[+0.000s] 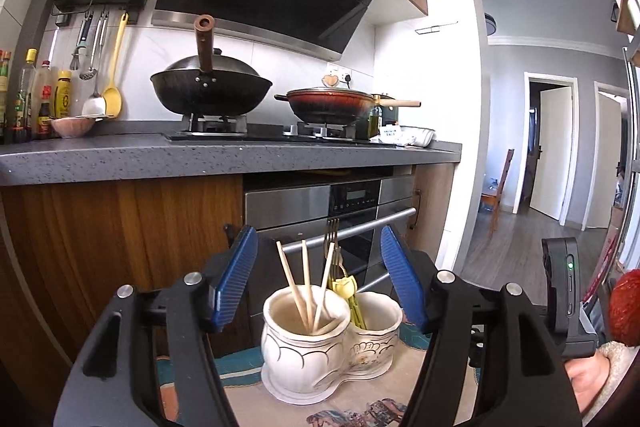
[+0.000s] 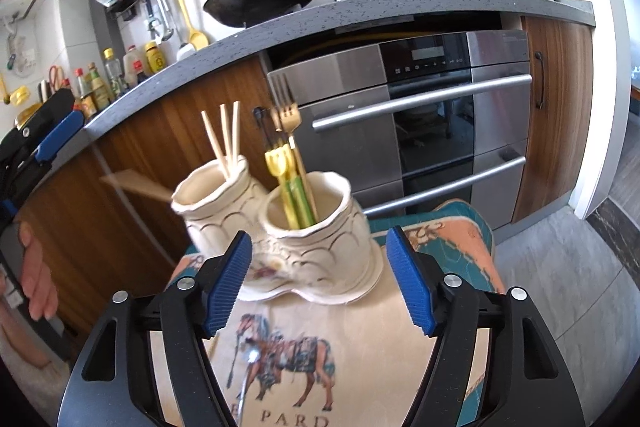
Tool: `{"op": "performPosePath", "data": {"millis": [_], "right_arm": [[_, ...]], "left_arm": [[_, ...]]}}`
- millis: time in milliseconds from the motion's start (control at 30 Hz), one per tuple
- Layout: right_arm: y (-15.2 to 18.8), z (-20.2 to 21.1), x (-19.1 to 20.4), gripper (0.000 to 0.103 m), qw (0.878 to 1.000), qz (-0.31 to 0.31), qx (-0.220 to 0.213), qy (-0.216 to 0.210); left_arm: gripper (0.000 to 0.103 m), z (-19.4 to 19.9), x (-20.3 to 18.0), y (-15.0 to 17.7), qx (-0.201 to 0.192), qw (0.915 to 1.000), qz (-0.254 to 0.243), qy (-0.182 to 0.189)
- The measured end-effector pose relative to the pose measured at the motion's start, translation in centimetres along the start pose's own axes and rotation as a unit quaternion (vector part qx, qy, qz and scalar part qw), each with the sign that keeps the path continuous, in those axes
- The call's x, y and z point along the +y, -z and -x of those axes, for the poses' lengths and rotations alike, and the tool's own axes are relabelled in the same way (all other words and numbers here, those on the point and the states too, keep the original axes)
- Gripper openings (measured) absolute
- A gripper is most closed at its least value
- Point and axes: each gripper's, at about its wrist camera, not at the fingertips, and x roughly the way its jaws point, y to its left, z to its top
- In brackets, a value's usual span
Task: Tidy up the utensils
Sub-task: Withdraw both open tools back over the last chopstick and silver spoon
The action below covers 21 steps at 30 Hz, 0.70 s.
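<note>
- My left gripper (image 1: pixel 320 283) has its fingers spread wide and empty; the twin-cup holder (image 1: pixel 332 339) sits dead ahead between them.
- My right gripper (image 2: pixel 320 283) is likewise parted and empty, just short of the holder's front cup.
- Chopsticks (image 1: pixel 306 283) and forks (image 2: pixel 286 115) stand near upright.
- A blurred wooden piece (image 2: pixel 136 185) left of the holder may be another utensil.

chopsticks (image 1: pixel 305 283) and forks (image 2: pixel 285 115) upright — holder (image 1: pixel 320 351) mouths crowded
</note>
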Motion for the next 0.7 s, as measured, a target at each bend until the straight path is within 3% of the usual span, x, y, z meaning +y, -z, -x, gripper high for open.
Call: {"op": "performPosePath", "data": {"millis": [300, 567, 700], "right_arm": [[1.6, 0.5, 1.3, 0.073, 1.0, 0.013, 0.024, -0.007], [4.3, 0.1, 2.2, 0.077, 0.997, 0.035, 0.064, -0.005], [5.9, -0.4, 2.9, 0.077, 0.995, 0.048, 0.089, -0.006]], "left_arm": [[0.068, 2.0, 2.0, 1.7, 0.036, 0.9986, 0.008, -0.039], [0.069, 3.0, 2.0, 6.8, 0.12, 0.9908, -0.004, -0.062], [0.069, 2.6, 2.1, 10.0, 0.182, 0.9813, 0.008, -0.063]]}}
